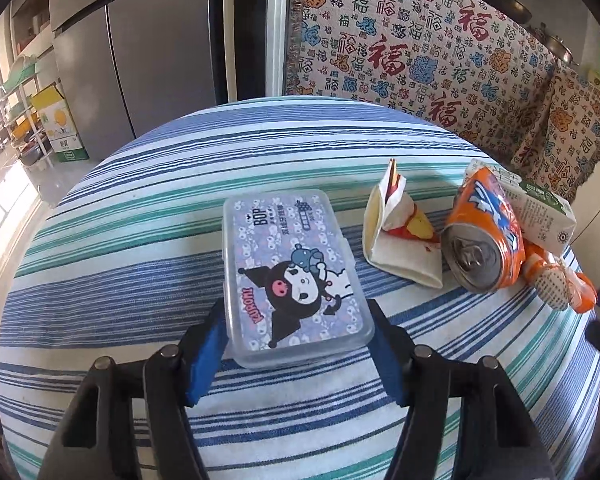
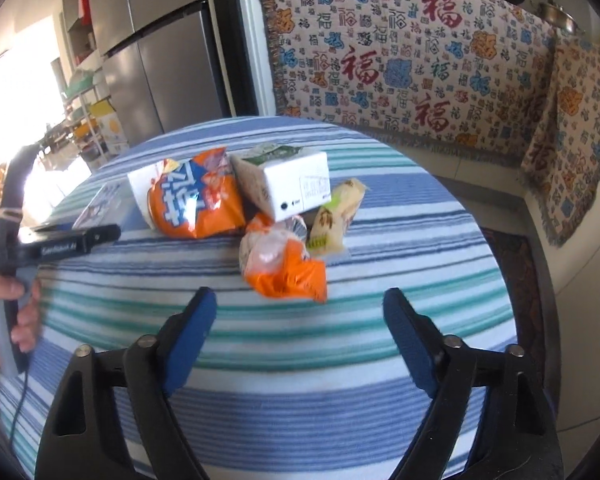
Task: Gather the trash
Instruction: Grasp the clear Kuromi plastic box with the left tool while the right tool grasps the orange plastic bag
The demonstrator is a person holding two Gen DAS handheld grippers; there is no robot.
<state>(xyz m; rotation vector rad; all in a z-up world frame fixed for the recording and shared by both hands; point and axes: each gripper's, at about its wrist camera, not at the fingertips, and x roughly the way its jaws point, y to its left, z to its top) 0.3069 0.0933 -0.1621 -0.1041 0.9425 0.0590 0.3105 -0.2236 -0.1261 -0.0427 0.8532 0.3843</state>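
A clear plastic box with a cartoon lid [image 1: 292, 272] lies on the striped tablecloth. My left gripper [image 1: 296, 312] is shut on its near end, with a blue pad against each long side. To the box's right sit a folded white paper wrapper [image 1: 400, 236], a crushed orange can [image 1: 484, 240], a white carton [image 1: 540, 212] and an orange wrapper [image 1: 556, 280]. My right gripper [image 2: 300, 294] stands open with nothing pinched, just short of the orange wrapper [image 2: 284, 268]. Behind that lie the can [image 2: 196, 204], the carton [image 2: 288, 184] and a yellowish snack wrapper [image 2: 336, 216].
The round table [image 1: 120, 248] carries a blue, green and white striped cloth. A steel fridge [image 1: 140, 60] stands behind it on the left. A patterned throw [image 1: 420, 60] covers furniture on the right. A hand [image 2: 4, 308] holds the left gripper's handle.
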